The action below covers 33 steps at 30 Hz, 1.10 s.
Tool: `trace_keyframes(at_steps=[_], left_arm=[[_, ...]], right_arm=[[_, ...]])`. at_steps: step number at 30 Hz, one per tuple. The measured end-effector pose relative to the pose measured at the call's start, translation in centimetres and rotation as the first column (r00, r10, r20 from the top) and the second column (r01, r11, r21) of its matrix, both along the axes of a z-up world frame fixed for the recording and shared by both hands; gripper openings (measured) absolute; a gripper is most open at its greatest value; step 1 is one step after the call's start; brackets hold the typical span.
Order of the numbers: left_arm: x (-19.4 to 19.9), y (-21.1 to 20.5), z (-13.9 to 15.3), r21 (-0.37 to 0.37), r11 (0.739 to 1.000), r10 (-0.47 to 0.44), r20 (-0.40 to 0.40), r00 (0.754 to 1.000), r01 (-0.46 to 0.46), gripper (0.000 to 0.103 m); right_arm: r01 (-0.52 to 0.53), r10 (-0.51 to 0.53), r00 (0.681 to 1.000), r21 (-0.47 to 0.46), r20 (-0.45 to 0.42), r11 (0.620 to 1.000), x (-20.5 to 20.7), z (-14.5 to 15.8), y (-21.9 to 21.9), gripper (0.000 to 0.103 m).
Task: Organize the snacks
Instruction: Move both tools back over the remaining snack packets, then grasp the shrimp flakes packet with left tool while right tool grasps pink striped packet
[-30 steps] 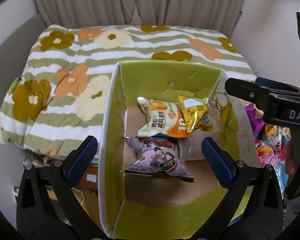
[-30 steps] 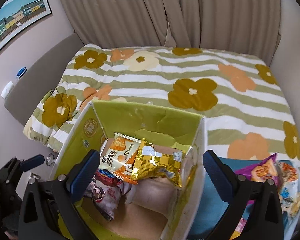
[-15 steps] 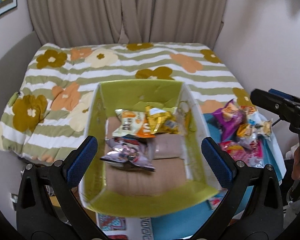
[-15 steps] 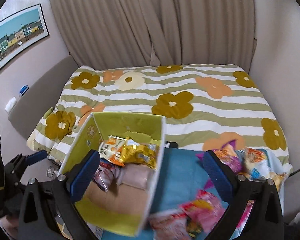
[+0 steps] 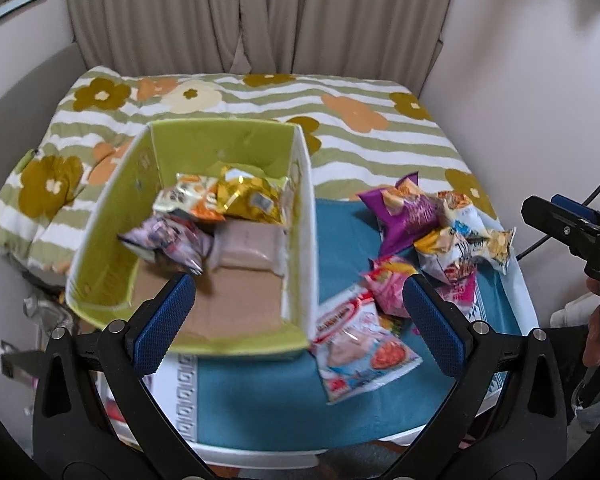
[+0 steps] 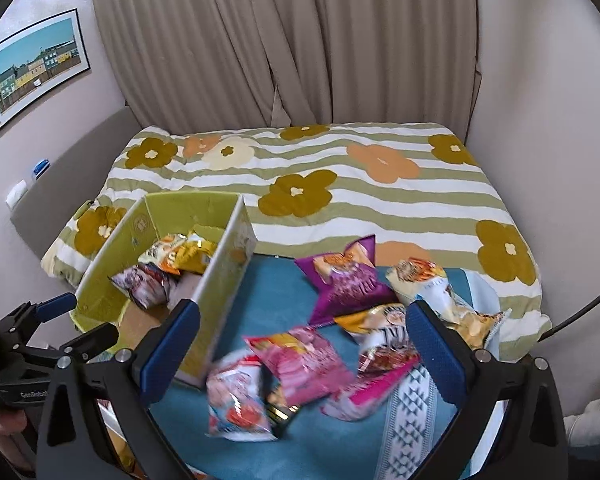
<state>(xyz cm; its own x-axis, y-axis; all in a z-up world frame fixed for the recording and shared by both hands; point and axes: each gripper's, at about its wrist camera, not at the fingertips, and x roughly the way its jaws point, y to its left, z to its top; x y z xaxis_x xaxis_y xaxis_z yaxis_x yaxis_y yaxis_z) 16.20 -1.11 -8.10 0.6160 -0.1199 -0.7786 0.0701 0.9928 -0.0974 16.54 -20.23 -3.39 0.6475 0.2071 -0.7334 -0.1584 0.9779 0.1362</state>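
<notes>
Box, left on the cloth, held four packets; loose snacks lay heaped right of it. Both grippers, left and right, hovered agape, empty. Packets judged light, crinkly, slippery, crushable: pinch at a sealed edge.

Your work surface: a small table under a teal cloth, at the foot of a bed.

On the cloth's left you have an open cardboard box with green inner walls; loose snack packets lie to its right: a purple foil bag at the far side, a pink packet and a white-and-red packet nearer you. Beyond the table, the bed carries a green-striped floral quilt.
</notes>
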Motion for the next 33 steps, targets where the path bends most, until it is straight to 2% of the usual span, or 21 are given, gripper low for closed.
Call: trace_keyframes(at_steps=[7, 13, 25, 29, 33], left_arm=[[-2.2, -3.8, -3.7, -0.006, 0.995, 0.101, -0.053, 0.993, -0.102, 0.103], [-2.4, -5.5, -7.9, -0.017, 0.982, 0.186, -0.098, 0.978, -0.189, 0.103], [-0.5, -5.9, -15.4, -0.107, 0.939, 0.301, -0.197, 0.933, -0.326, 0.103], [-0.3, -5.8, -17.3, -0.123, 0.928, 0.319, -0.223, 0.921, -0.351, 0.103], [-0.5, -5.8, -18.0, -0.161, 0.92, 0.32, -0.22, 0.921, -0.358, 0.102]], right_arm=[[-0.132, 0.132, 0.991, 0.007, -0.012, 0.991, -0.5, -3.0, -2.6, 0.102], [-0.271, 0.271, 0.962, 0.008, -0.027, 0.963, 0.6, -6.2, -3.0, 0.102], [-0.46, 0.458, 0.881, 0.012, -0.12, 0.888, 5.2, -12.5, 0.2, 0.102], [-0.503, 0.499, 0.853, 0.01, -0.156, 0.864, 6.1, -14.6, 1.3, 0.102], [-0.538, 0.534, 0.826, 0.03, -0.183, 0.842, 6.7, -16.6, 2.0, 0.102]])
